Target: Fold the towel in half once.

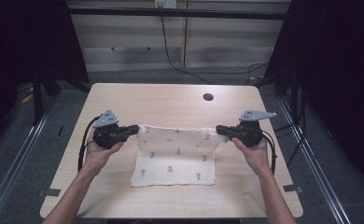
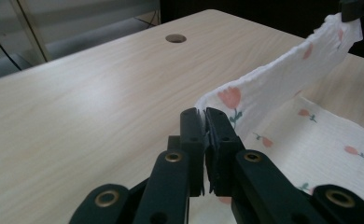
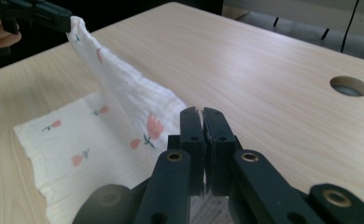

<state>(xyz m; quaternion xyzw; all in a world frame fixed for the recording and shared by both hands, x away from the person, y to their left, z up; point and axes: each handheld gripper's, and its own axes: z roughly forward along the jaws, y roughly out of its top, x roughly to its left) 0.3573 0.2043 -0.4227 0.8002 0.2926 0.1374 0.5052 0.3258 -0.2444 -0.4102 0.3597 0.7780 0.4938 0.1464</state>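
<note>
A white cloth (image 1: 176,154) printed with small pink flowers lies on the wooden table (image 1: 171,100), its far edge lifted and stretched between my two grippers. My left gripper (image 1: 134,129) is shut on the cloth's far left corner, and its own view shows the jaws pinched on the cloth (image 2: 269,79). My right gripper (image 1: 219,130) is shut on the far right corner; the cloth (image 3: 124,88) runs from its jaws to the other gripper (image 3: 54,18). The near half of the cloth rests flat on the table.
A round cable hole (image 1: 208,97) sits in the table's far right part. Dark curtains stand at both sides, and metal rails run along the floor. Cables hang behind the table's far edge.
</note>
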